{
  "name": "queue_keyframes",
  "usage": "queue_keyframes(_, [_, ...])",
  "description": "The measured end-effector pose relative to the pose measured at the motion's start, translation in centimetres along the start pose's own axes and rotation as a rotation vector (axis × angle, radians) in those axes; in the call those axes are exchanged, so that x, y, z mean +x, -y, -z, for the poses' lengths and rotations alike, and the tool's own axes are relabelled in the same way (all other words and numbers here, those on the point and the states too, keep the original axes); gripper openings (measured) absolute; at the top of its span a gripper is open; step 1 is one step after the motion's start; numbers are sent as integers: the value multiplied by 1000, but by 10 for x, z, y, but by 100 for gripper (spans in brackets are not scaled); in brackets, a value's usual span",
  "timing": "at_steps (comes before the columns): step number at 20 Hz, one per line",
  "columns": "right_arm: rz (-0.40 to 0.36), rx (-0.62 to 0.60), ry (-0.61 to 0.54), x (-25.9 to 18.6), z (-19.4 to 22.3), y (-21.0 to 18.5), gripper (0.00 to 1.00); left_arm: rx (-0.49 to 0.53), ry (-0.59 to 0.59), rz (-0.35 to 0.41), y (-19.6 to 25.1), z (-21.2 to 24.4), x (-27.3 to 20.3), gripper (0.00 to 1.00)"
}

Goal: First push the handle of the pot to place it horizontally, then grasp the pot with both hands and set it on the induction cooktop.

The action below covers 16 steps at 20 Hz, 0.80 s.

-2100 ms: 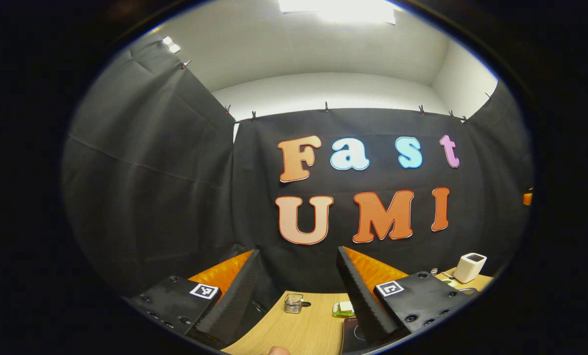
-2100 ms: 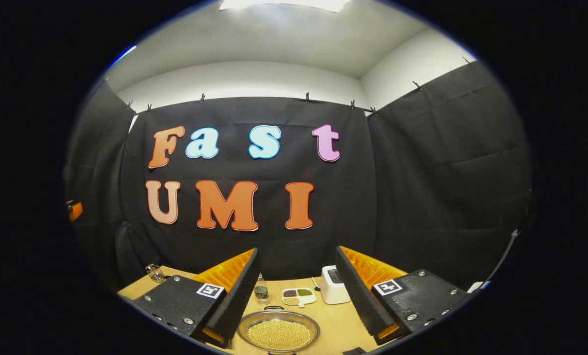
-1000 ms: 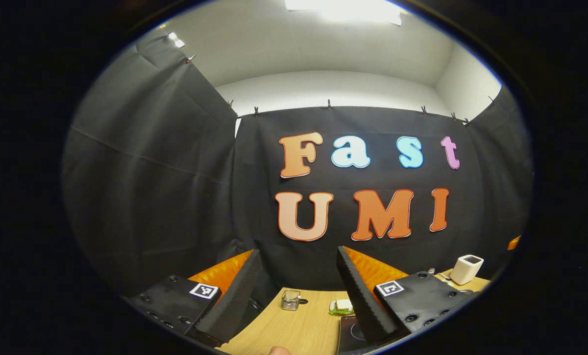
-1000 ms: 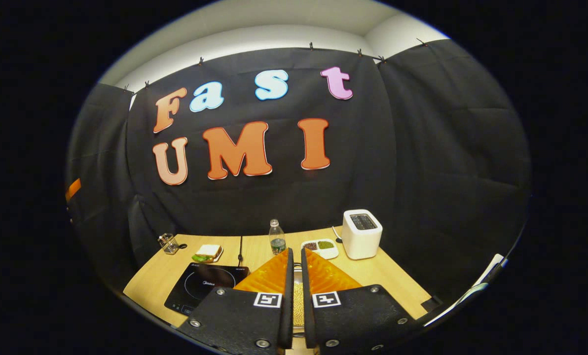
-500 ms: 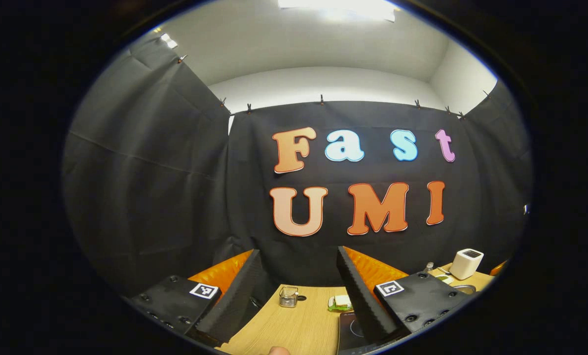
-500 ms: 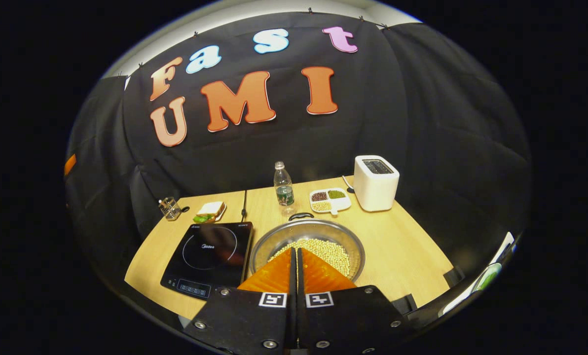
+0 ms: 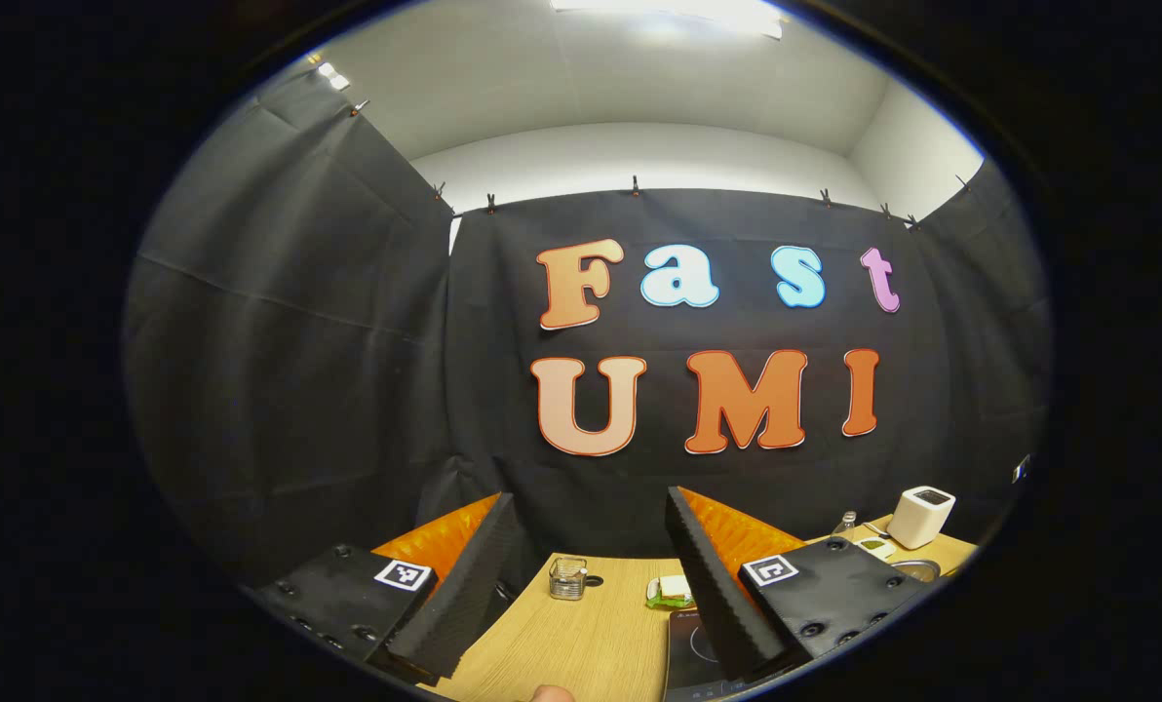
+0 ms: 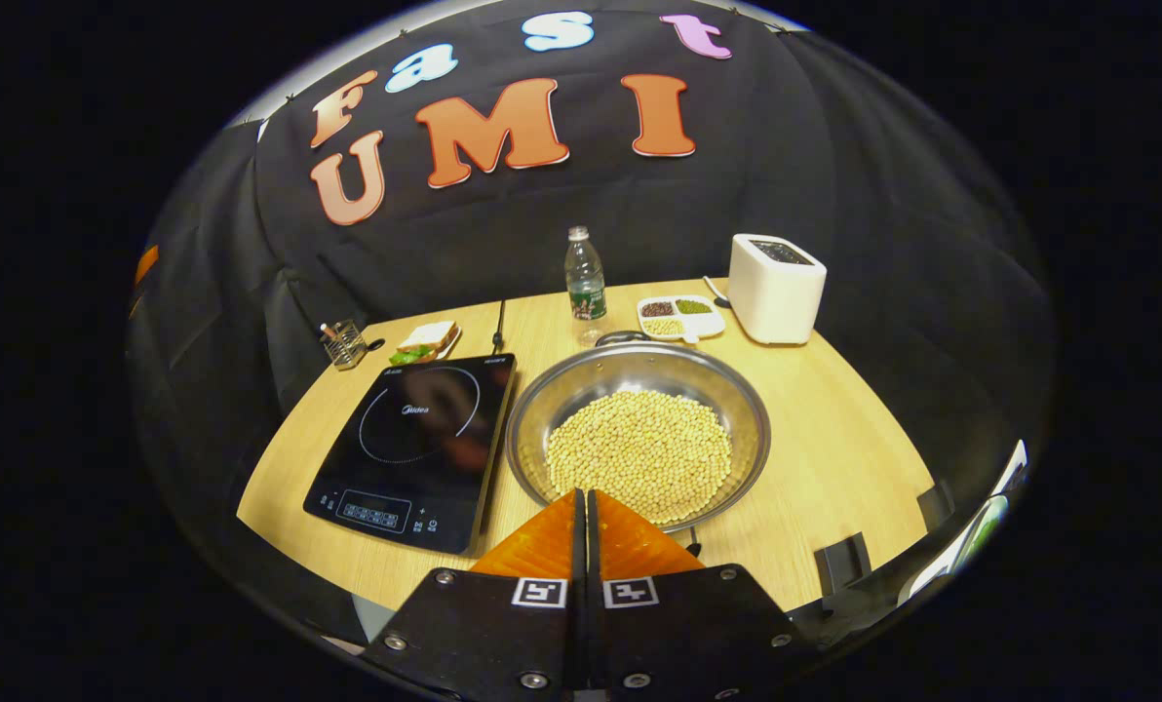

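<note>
Pot (image 8: 638, 429) sits mid-tabletop, full of beans, just right of the induction cooktop (image 8: 415, 448), which lies toward the left edge. Right gripper (image 8: 582, 502) has its fingers pressed together, empty, hanging over the pot's near rim. Left gripper (image 7: 589, 522) is spread wide, empty, held high. Judgement: handle push comes first. Use the closed tips as a blunt pusher, low and slow, without tipping the pot. Far handle (image 8: 620, 338) lies at the back rim.
</note>
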State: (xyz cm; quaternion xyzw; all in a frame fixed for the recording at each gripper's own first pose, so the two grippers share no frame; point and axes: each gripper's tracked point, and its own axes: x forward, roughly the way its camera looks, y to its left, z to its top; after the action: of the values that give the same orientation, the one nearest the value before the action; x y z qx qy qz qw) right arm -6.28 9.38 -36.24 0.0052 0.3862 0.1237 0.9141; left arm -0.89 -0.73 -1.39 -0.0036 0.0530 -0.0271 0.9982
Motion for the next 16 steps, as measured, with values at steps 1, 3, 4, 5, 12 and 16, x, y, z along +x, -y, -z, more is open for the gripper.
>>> queue_keyframes(1, [-7,-3,-13,2,5,-4,0,1,-4,2,5,0,4,100])
queue_keyframes(3, [-15,-9,-37,8,16,-7,0,1,-10,4,7,3,8,100])
queue_keyframes(4, [-16,-10,-48,11,21,-8,0,2,-14,3,6,4,8,100])
queue_keyframes(5, [-16,-9,-61,14,27,-8,0,2,-17,2,4,6,6,100])
queue_keyframes(12, [-21,6,-153,38,63,-10,0,10,-45,-11,4,13,9,100])
queue_keyframes(16, [-5,24,-187,52,75,-2,0,20,-42,-8,8,10,6,100])
